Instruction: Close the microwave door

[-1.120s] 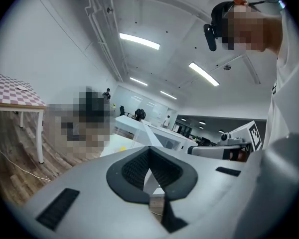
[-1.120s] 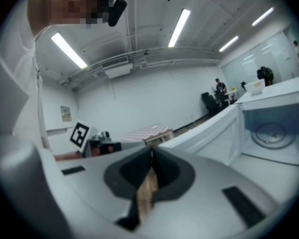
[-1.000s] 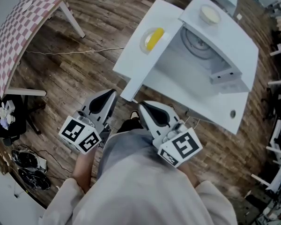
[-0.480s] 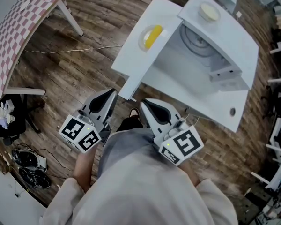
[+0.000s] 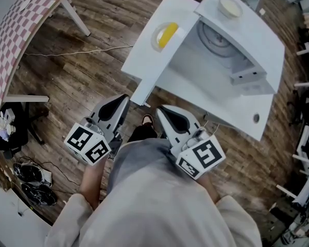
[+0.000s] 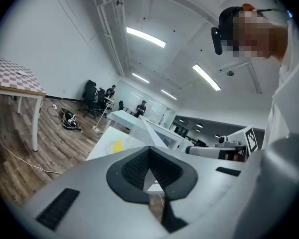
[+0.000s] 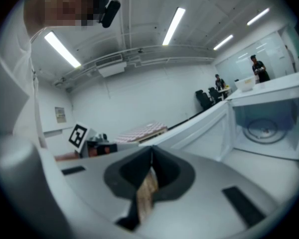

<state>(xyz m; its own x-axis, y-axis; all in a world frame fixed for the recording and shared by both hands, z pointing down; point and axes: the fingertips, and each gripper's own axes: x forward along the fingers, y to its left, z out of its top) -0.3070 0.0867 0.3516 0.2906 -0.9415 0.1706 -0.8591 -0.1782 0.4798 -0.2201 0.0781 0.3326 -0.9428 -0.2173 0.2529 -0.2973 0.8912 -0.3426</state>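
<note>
Left gripper [image 5: 119, 103]: held near the body, jaws pressed together, nothing gripped. Right gripper [image 5: 164, 112]: held alongside, jaws likewise pressed together, empty. Microwave door [image 7: 199, 128]: swung open, near both grippers, not touched. Microwave [image 5: 247, 35]: set on white table [image 5: 144, 50], turntable exposed.

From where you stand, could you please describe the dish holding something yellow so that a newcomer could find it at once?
Start at the white table that carries the open microwave. On the bare tabletop beside the microwave, outside its cavity, lies a round clear dish. Its bright yellow contents set it apart from the pale round dish on the microwave's roof.
</note>
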